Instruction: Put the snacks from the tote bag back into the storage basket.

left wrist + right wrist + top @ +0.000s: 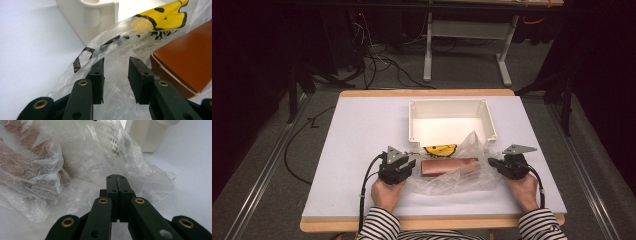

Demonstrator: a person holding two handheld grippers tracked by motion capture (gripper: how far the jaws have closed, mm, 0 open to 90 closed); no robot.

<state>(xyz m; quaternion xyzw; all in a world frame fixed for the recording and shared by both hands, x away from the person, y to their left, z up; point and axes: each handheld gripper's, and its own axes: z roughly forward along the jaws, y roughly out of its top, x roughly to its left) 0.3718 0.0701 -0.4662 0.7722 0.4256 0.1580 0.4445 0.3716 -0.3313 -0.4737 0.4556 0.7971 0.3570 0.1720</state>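
Your left claw [116, 75] stands with its jaws apart, straddling the crinkled edge of the clear plastic bag [452, 172] at its left end. Your right claw [117, 181] is pressed closed at the bag's right edge (whether film is pinched between the jaws, I cannot tell). The bag lies on the table [357, 150] just before the white box [452, 122], with a brown block [447, 166] inside it.

Dark room, lit table

A grey carpeted floor [462, 70] lay beyond the white table [362, 135], with black cables [377, 60] and a grey desk frame [467, 30].
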